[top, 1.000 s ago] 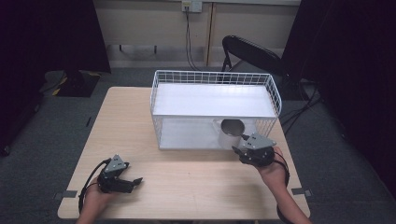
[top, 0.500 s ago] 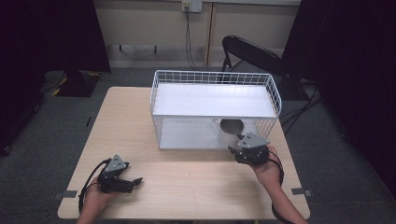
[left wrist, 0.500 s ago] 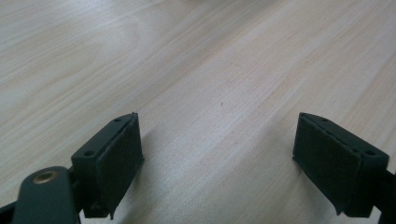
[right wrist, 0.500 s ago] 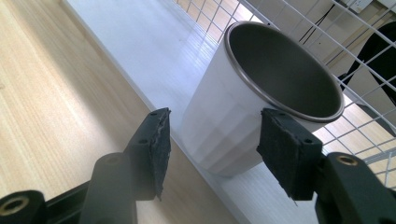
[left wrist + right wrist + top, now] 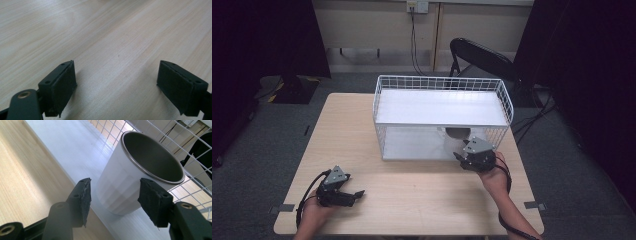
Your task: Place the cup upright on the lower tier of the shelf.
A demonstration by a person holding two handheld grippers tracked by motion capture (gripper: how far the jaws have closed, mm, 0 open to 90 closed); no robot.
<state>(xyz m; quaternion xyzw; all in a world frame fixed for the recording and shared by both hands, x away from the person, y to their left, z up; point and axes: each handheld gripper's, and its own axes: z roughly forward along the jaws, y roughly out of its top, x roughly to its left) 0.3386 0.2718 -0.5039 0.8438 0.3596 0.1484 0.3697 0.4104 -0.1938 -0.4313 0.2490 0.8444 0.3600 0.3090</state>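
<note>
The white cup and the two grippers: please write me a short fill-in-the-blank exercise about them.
1. The white cup stands on the lower shelf of the wire ____.
2. The right gripper has its jaws on either side of the ____.
3. The left gripper is open above the bare wooden ____.

Missing words: rack; cup; table

My left gripper (image 5: 357, 193) lies low at my near left with its jaws spread wide and nothing between them, my hand (image 5: 314, 212) behind it, while my right gripper (image 5: 112, 202), forearm stretched forward, holds its jaws parted and clear of any grip.
</note>
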